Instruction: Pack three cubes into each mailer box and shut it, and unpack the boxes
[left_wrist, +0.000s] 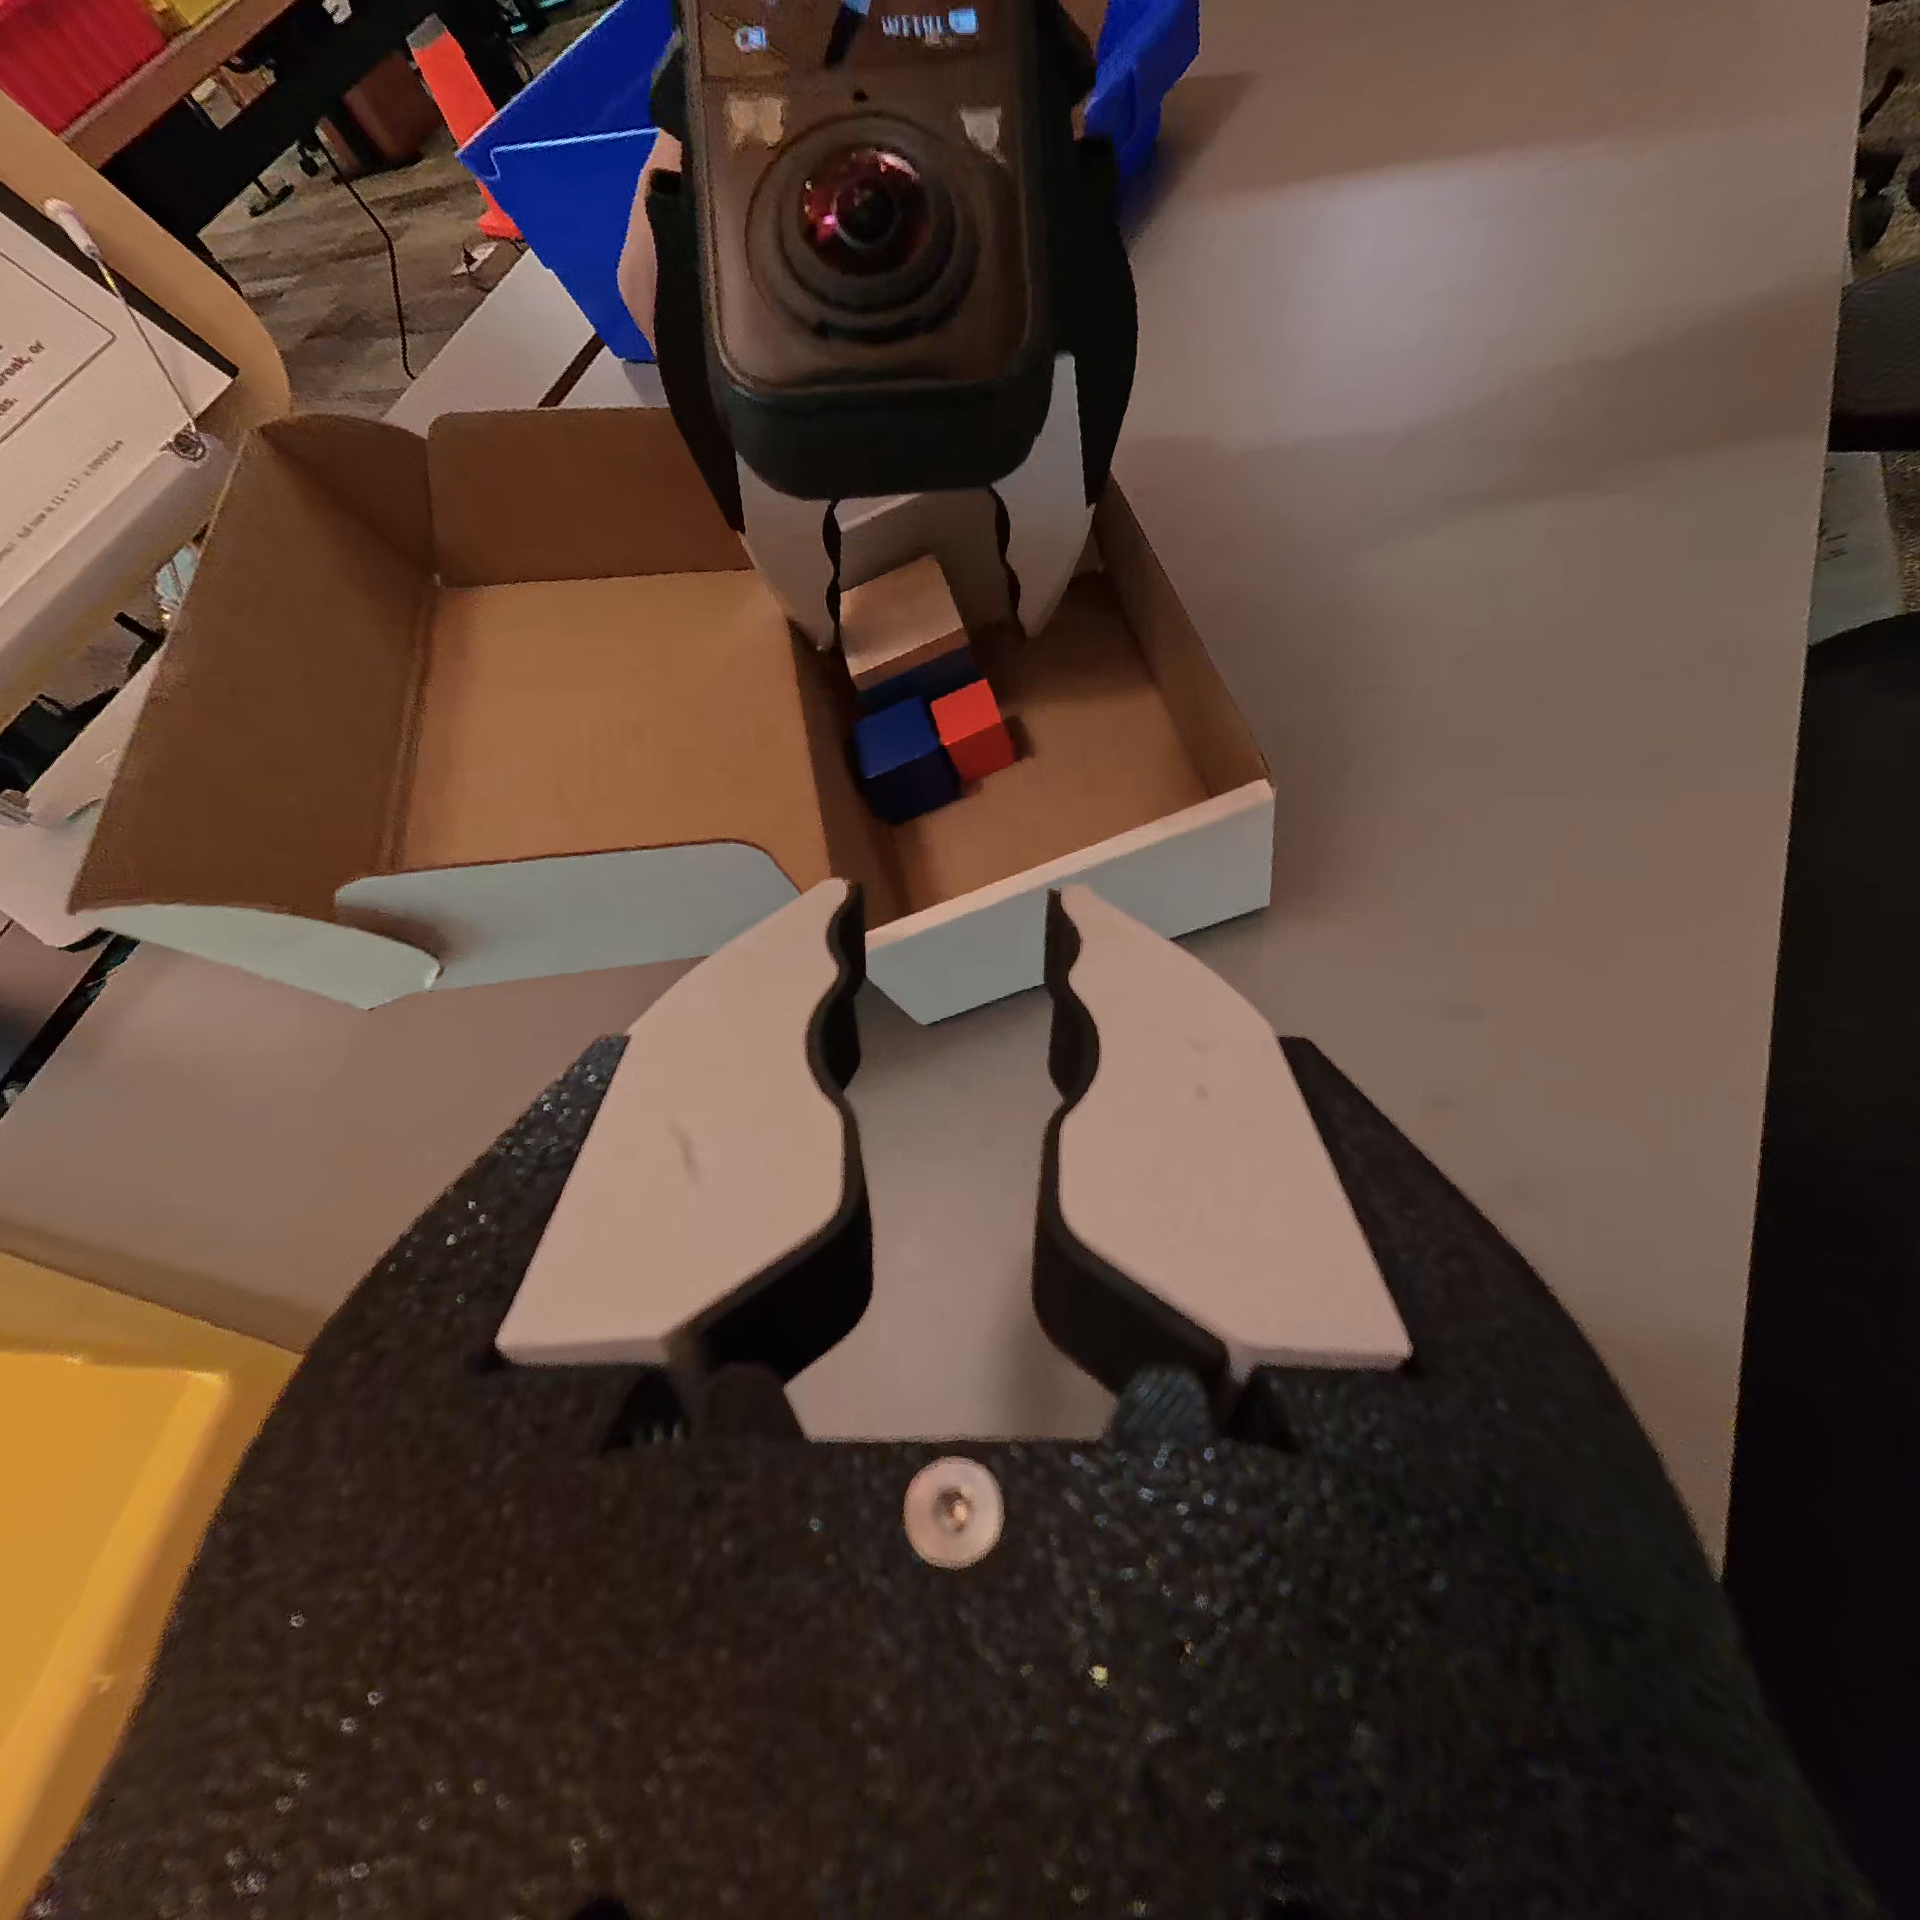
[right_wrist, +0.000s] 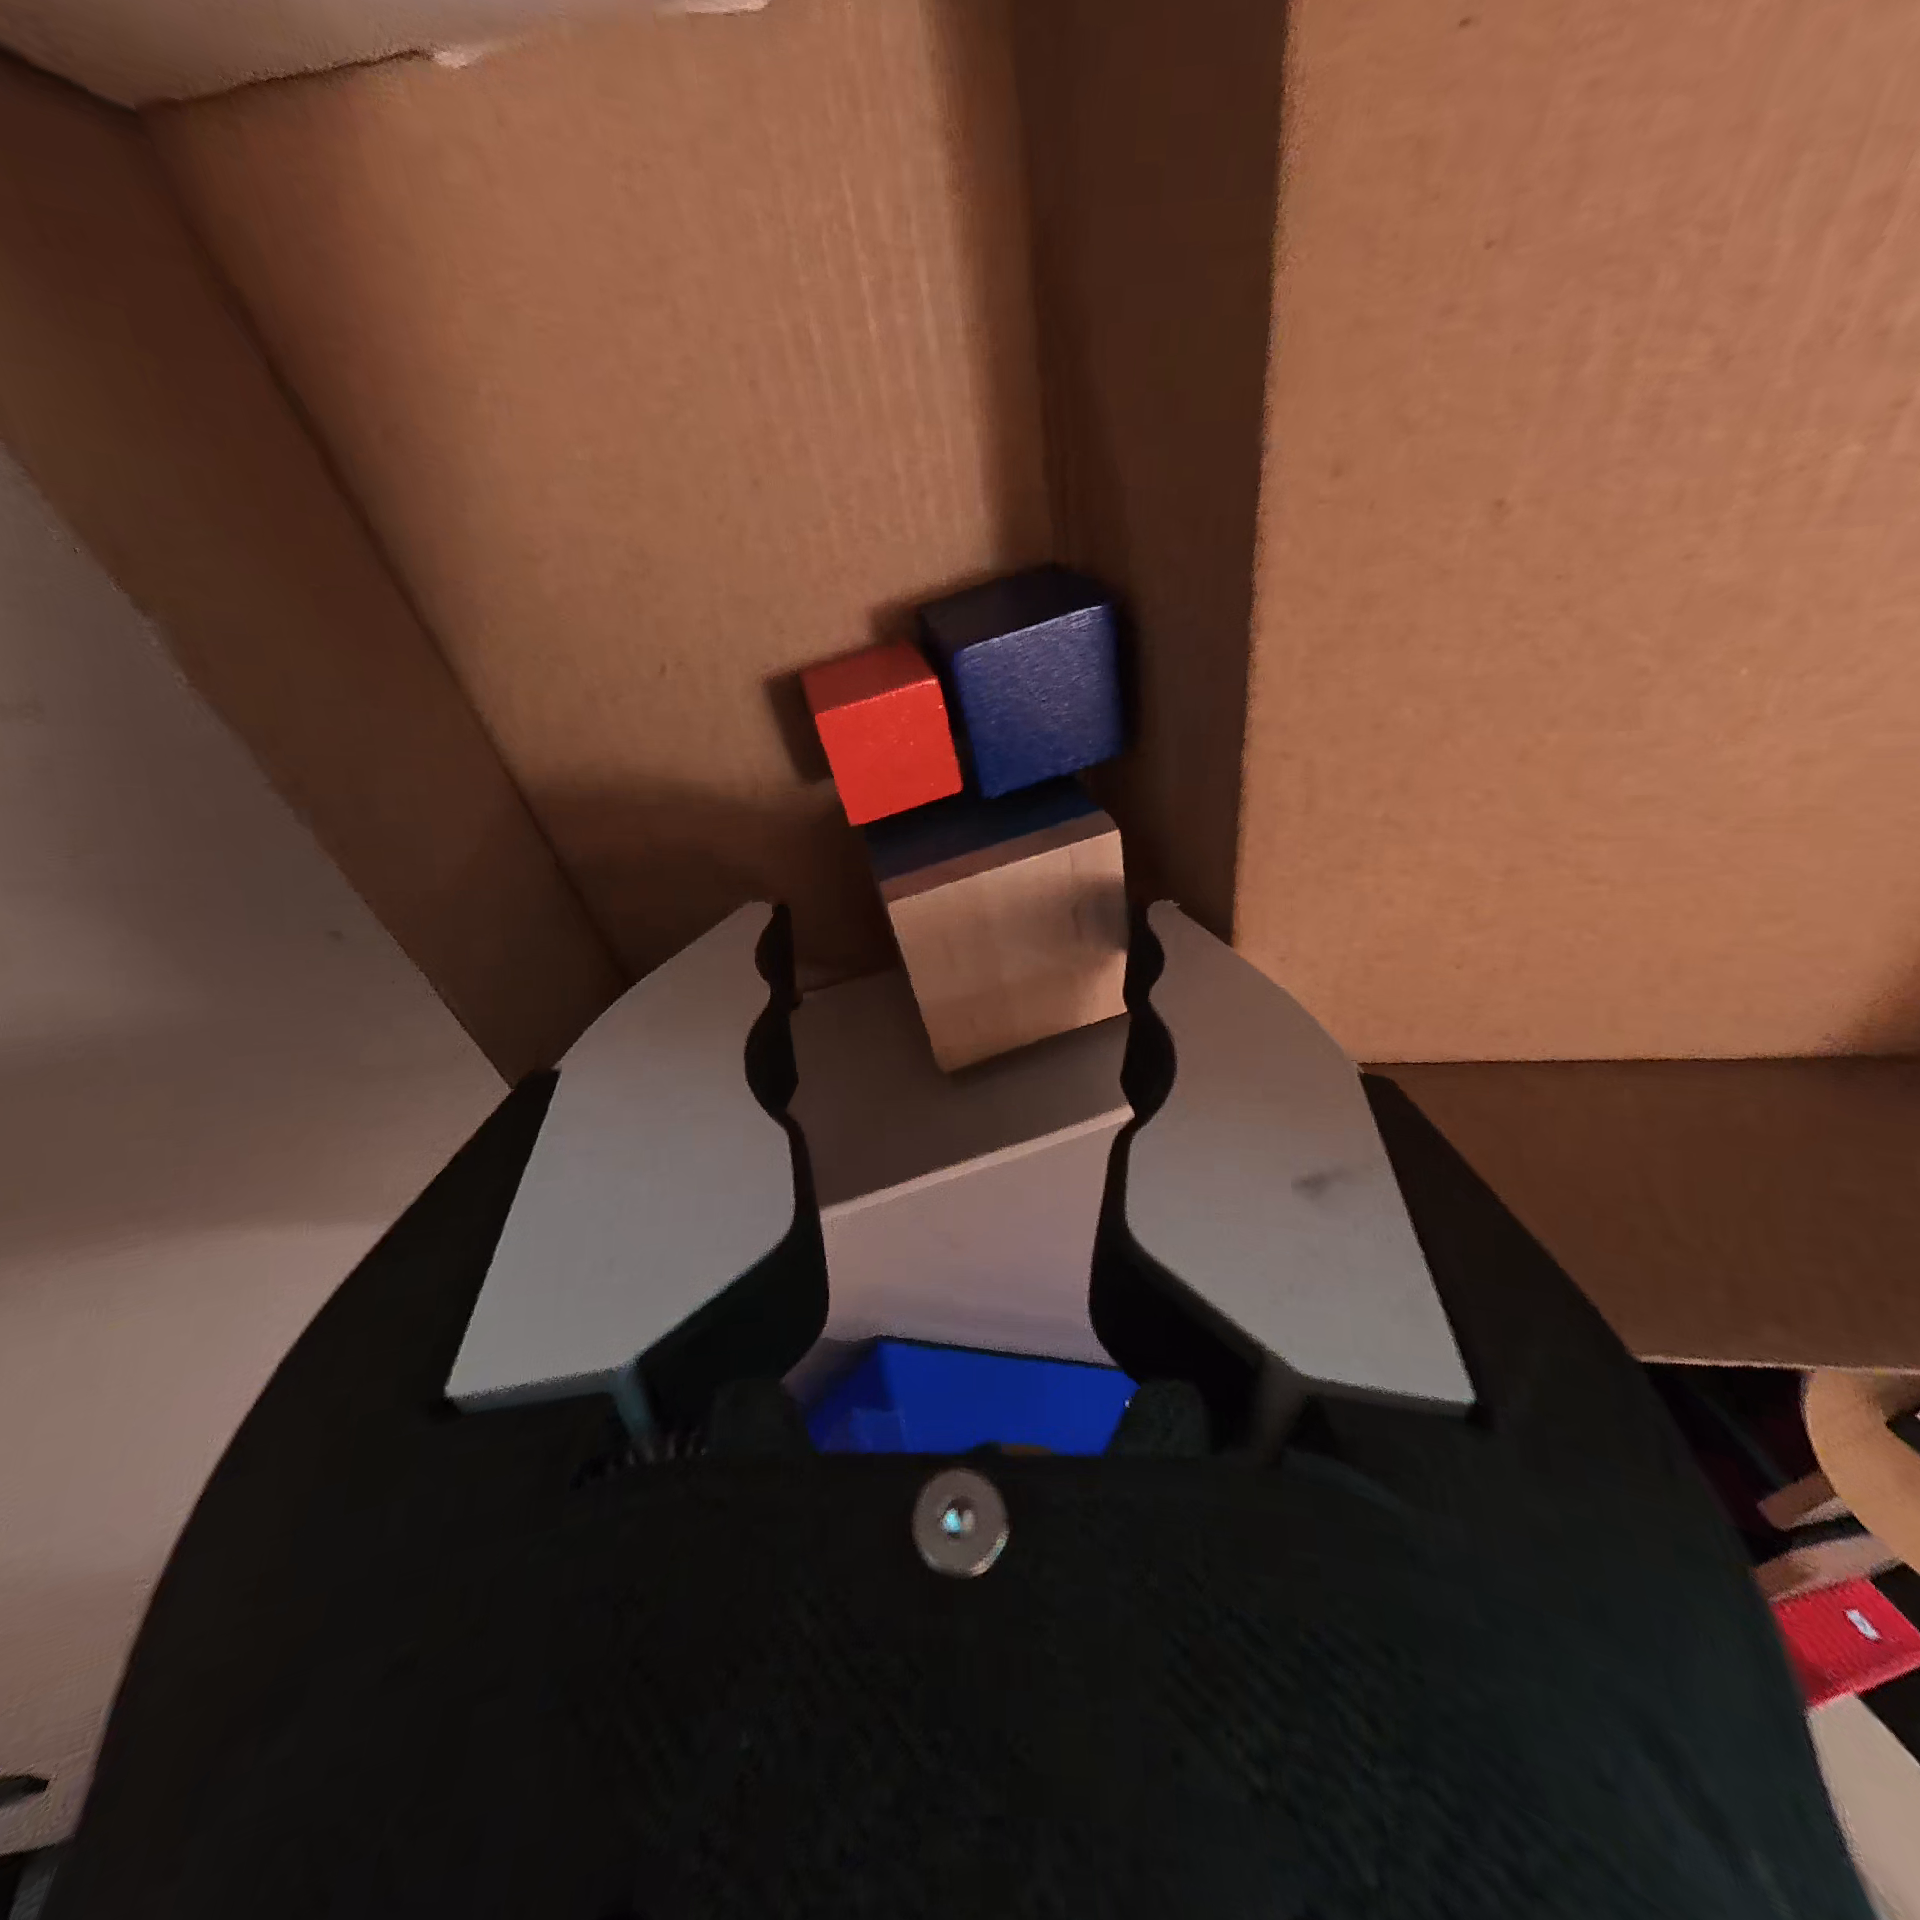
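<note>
Right gripper (right_wrist: 961, 935) spread open over the plain wooden cube (right_wrist: 1013, 961) inside the open mailer box (left_wrist: 1081, 914), touching the blue cube (right_wrist: 1039, 696) and red cube (right_wrist: 888, 732); left gripper (left_wrist: 956, 935) open, empty, near the box front; risk: a fingertip nudging neighbours on withdrawal.

A pale grey surface (left_wrist: 1455, 520) fills the middle and right of the frame under warm, dim light, while the upper left shows patterned carpet floor (left_wrist: 312, 281), an orange cone (left_wrist: 457, 104), a blue bin (left_wrist: 561, 208) and a red crate (left_wrist: 73, 42) on a wooden shelf.
</note>
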